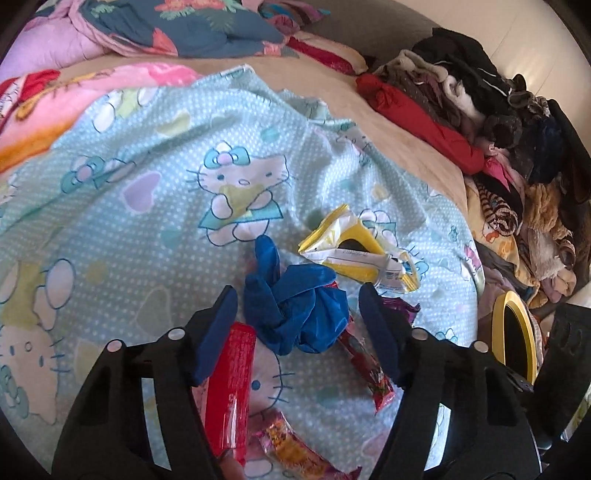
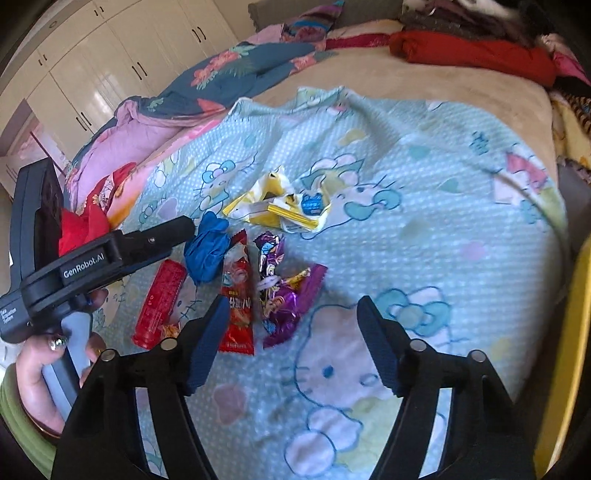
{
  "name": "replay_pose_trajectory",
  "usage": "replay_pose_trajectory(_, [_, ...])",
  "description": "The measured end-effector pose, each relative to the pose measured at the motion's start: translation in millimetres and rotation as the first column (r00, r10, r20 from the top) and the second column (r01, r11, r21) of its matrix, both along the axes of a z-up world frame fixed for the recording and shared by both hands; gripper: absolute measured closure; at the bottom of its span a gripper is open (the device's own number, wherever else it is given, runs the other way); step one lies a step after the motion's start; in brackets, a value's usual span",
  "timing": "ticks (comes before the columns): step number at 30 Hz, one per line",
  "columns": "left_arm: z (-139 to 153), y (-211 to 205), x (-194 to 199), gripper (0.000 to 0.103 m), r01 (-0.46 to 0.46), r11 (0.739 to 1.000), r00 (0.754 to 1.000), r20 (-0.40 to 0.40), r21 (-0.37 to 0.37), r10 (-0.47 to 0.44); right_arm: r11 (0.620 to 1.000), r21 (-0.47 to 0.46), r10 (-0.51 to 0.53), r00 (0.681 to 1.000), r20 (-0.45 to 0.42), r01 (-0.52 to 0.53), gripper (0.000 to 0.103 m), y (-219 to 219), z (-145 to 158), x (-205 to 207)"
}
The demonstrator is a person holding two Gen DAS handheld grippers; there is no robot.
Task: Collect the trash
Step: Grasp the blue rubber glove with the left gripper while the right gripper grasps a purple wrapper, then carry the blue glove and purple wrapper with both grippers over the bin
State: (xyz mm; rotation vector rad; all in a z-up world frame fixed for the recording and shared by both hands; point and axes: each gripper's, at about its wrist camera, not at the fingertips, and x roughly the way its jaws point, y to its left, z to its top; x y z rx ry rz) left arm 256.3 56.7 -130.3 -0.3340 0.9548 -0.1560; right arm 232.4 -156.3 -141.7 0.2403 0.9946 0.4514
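Trash lies on a light blue cartoon-cat sheet [image 1: 129, 177] on a bed. A crumpled blue glove [image 1: 295, 314] sits between the fingers of my left gripper [image 1: 297, 325], which is open with gaps on both sides. Around it lie a yellow-white packet [image 1: 354, 251], a long red wrapper [image 1: 229, 391], a red snack wrapper [image 1: 369, 369] and an orange-pink wrapper [image 1: 291, 446]. In the right wrist view my right gripper [image 2: 291, 332] is open just in front of a purple wrapper [image 2: 284, 299] and the red snack wrapper [image 2: 238, 299]. The left gripper [image 2: 181, 227] points at the glove [image 2: 207, 247].
A yellow-rimmed bin [image 1: 517, 332] stands at the bed's right edge. A heap of clothes [image 1: 498, 129] fills the far right, a floral quilt [image 1: 166, 26] the far left. A person's hand [image 2: 40, 369] holds the left gripper's handle. White wardrobes [image 2: 92, 74] stand behind.
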Motion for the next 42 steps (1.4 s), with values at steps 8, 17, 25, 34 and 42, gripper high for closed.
replay_pose_trajectory(8, [-13.7, -4.4, 13.7, 0.053, 0.015, 1.0, 0.999, -0.036, -0.013, -0.015, 0.999, 0.046, -0.002, 0.998, -0.057, 0.005, 0.066, 0.4, -14.1, 13.5])
replay_pose_trajectory(17, [-17.3, -12.4, 12.2, 0.082, 0.024, 1.0, 0.999, -0.037, 0.003, -0.024, 0.996, 0.094, -0.009, 0.999, -0.035, 0.013, 0.072, -17.0, -6.7, -9.3])
replay_pose_trajectory(25, [5.3, -16.0, -11.2, 0.092, 0.011, 0.999, 0.999, 0.045, -0.034, -0.01, 0.994, 0.109, -0.018, 1.0, -0.005, 0.019, 0.072, -30.4, 4.0, -28.6])
replay_pose_trajectory(34, [42.3, -33.7, -40.9, 0.098, 0.034, 0.999, 0.99, 0.14, -0.037, -0.029, 0.993, 0.115, -0.016, 0.999, 0.034, 0.012, 0.072, -40.5, 20.5, -45.1])
replay_pose_trajectory(42, [56.5, -45.1, -65.7, 0.098, 0.043, 0.998, 0.984, 0.173, -0.036, -0.037, 0.993, 0.12, -0.024, 0.998, 0.054, 0.018, 0.072, -51.5, 31.5, -57.6])
